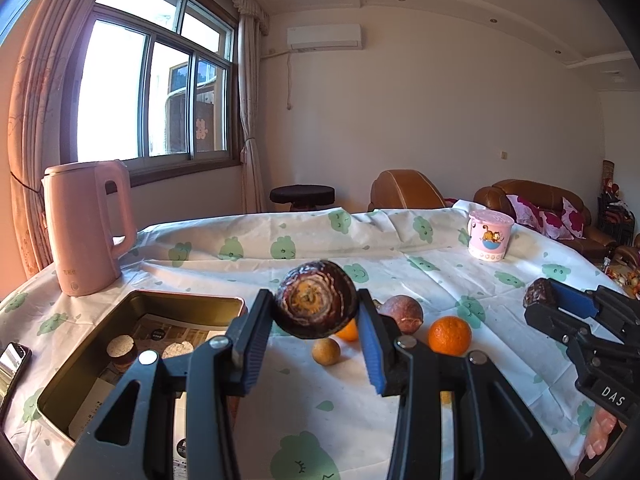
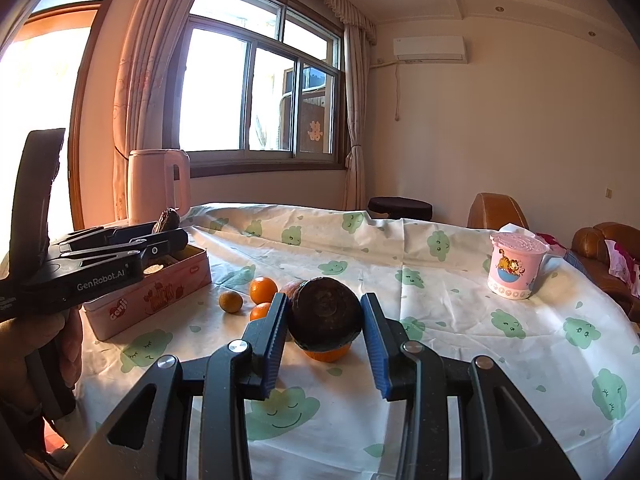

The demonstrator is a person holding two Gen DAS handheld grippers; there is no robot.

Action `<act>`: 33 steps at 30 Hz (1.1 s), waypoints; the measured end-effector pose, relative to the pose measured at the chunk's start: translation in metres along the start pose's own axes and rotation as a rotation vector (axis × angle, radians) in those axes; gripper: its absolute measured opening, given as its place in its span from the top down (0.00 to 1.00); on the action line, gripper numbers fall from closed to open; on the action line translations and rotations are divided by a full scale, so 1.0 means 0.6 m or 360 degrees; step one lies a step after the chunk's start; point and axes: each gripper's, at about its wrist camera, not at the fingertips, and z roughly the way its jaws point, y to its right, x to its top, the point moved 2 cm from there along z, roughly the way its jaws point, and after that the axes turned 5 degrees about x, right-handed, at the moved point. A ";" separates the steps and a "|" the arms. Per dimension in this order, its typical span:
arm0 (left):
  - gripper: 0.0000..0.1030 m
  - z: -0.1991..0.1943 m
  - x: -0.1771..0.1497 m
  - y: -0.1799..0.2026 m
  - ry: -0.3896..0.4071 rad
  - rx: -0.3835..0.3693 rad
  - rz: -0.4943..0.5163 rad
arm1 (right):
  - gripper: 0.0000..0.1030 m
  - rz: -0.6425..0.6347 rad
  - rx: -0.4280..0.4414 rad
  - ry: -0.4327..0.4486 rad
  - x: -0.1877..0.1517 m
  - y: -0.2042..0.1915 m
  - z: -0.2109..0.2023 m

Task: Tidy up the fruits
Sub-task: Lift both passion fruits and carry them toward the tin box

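Observation:
My left gripper (image 1: 316,312) is shut on a dark brown round fruit (image 1: 316,304) and holds it above the table, just right of the open pink tin (image 1: 132,316). My right gripper (image 2: 325,320) is shut on a second dark brown fruit (image 2: 326,316), held above the cloth. In the left wrist view the right gripper (image 1: 540,300) shows at the right edge. On the cloth lie an orange (image 1: 450,335), a purple-brown fruit (image 1: 402,313), a small tan fruit (image 1: 326,351) and another orange (image 1: 348,330), partly hidden. In the right wrist view the left gripper (image 2: 168,226) hovers over the tin (image 2: 152,296).
A pink kettle (image 1: 86,228) stands behind the tin at the left. A pink cartoon mug (image 1: 490,236) stands at the far right of the table. A phone (image 1: 10,364) lies at the left edge. Brown sofas (image 1: 540,204) and a stool stand beyond the table.

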 end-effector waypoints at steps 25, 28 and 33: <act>0.58 -0.024 -0.001 -0.016 0.0075 0.0090 0.0014 | 0.62 -0.0033 -0.0007 0.0005 0.009 -0.004 -0.003; 0.58 -0.027 -0.001 -0.023 0.0071 0.0095 0.0008 | 0.62 -0.0039 0.0005 0.0008 0.017 -0.007 -0.003; 0.58 -0.032 -0.001 -0.036 0.0069 0.0103 -0.0001 | 0.62 -0.0049 0.0047 0.0016 0.035 -0.019 -0.002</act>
